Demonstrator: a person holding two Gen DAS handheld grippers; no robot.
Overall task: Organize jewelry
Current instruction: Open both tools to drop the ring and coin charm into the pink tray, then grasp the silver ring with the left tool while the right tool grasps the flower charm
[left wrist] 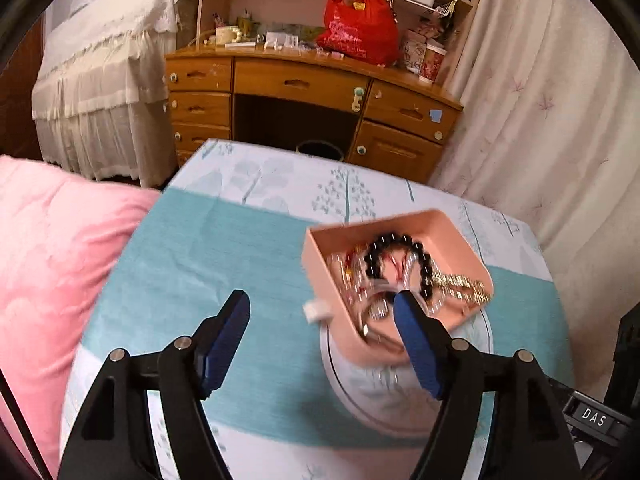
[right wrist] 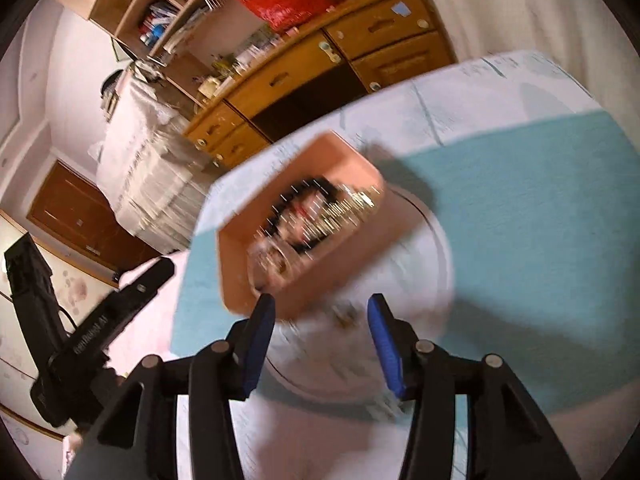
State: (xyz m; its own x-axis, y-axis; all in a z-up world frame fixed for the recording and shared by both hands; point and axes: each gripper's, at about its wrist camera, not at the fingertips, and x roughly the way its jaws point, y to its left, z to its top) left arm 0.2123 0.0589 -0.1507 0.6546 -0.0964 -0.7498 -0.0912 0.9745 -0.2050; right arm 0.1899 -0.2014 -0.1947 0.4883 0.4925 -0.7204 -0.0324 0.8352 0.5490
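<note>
A pink tray (left wrist: 400,219) holding several pieces of jewelry lies tilted on a round white plate (left wrist: 380,396) on the teal and white bed sheet (left wrist: 224,248). Inside it are a black bead bracelet (left wrist: 425,257) and a gold chain (left wrist: 464,283). A small white block (left wrist: 316,312) sits at the tray's near left corner. My left gripper (left wrist: 320,300) is open, and its right finger covers the tray's near edge. In the right wrist view the blurred tray (right wrist: 240,280) lies just beyond my open right gripper (right wrist: 320,302). A small gold piece (right wrist: 346,316) lies on the plate (right wrist: 420,264) between its fingers.
A pink quilt (left wrist: 48,260) lies to the left on the bed. Beyond the bed stands a wooden desk (left wrist: 312,84) with a red bag (left wrist: 360,28) and clutter on top, and a dark bin (left wrist: 320,148) beneath. A pale curtain (left wrist: 540,100) hangs on the right.
</note>
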